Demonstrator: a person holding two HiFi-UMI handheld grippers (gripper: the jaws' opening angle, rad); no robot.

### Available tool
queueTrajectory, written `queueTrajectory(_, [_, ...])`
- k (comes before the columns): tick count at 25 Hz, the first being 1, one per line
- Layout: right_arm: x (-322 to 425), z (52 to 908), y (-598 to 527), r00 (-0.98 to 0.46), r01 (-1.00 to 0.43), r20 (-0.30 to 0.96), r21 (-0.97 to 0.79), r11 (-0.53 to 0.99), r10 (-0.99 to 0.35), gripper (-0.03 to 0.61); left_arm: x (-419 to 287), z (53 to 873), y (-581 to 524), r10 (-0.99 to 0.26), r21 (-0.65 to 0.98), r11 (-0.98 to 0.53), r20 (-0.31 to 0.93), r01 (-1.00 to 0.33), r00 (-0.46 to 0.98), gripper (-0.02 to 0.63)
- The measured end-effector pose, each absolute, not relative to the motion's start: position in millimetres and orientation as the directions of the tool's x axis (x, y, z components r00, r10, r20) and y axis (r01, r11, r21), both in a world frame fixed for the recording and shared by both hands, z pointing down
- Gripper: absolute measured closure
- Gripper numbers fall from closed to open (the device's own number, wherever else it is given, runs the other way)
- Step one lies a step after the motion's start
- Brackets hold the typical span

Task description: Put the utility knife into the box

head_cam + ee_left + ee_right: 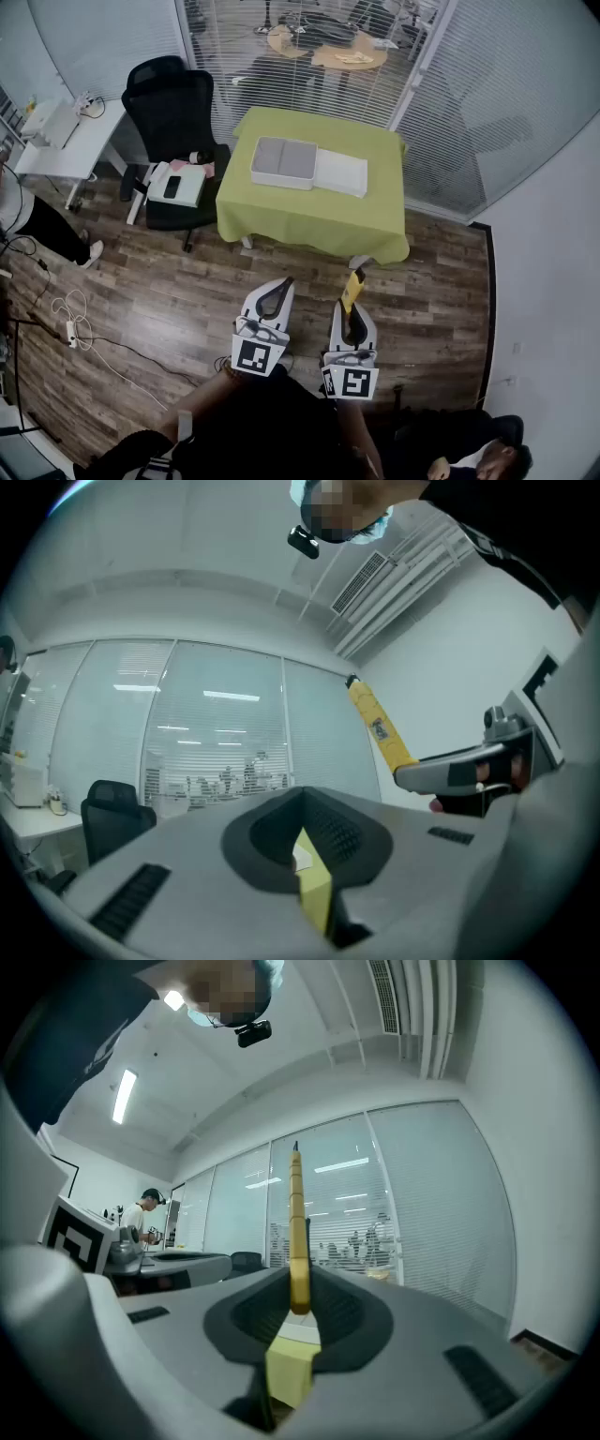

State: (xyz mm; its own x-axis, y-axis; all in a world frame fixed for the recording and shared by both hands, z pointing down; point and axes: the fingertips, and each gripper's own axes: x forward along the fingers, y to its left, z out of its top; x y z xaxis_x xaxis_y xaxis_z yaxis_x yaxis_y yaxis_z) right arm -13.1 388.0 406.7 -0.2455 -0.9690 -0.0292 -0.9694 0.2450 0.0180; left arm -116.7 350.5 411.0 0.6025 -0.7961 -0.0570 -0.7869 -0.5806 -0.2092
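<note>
Right gripper (pixel 353 305): jaws clamped on the rear end of the utility knife (pixel 297 1222). The knife sticks straight out past the jaw tips, I judge so I can lower it end-first. Left gripper (pixel 274 298): jaws together, nothing between, kept just beside as a spare. Box (pixel 284 162) sits on the worktop (pixel 309 223), well ahead of both jaws. Approach not yet made.

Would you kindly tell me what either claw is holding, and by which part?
The right claw grips the yellow utility knife by one end, the rest sticking out ahead. The left claw is shut and empty.
</note>
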Motion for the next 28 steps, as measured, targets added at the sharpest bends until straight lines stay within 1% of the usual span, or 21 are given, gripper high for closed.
queueTrajectory(8, [-23, 411, 361, -0.257, -0.966, -0.019, -0.013, 0.257, -0.966, 0.522, -126, 399, 328, -0.778, -0.230, -0.588, -0.102, -0.776, 0.620, 0.604])
queueTrajectory(17, [-38, 404, 305, -0.274, -0.961, -0.024, 0.041, 0.273, -0.961, 0.522, -136, 390, 273, -0.759, -0.210, -0.601, -0.151, -0.771, 0.633, 0.604])
queueTrajectory(20, [-38, 405, 283, -0.262, -0.964, -0.006, 0.057, 0.262, -0.965, 0.522, -138, 390, 250, -0.750, -0.184, -0.614, -0.167, -0.768, 0.640, 0.604])
queueTrajectory(24, [-37, 412, 255, -0.238, -0.968, 0.026, 0.071, 0.239, -0.971, 0.522, -137, 396, 221, -0.732, -0.190, -0.637, -0.153, -0.747, 0.664, 0.604])
queueTrajectory(28, [-31, 418, 225, -0.212, -0.970, 0.056, 0.105, 0.217, -0.976, 0.522, -134, 396, 192, -0.707, -0.177, -0.658, -0.190, -0.732, 0.681, 0.604])
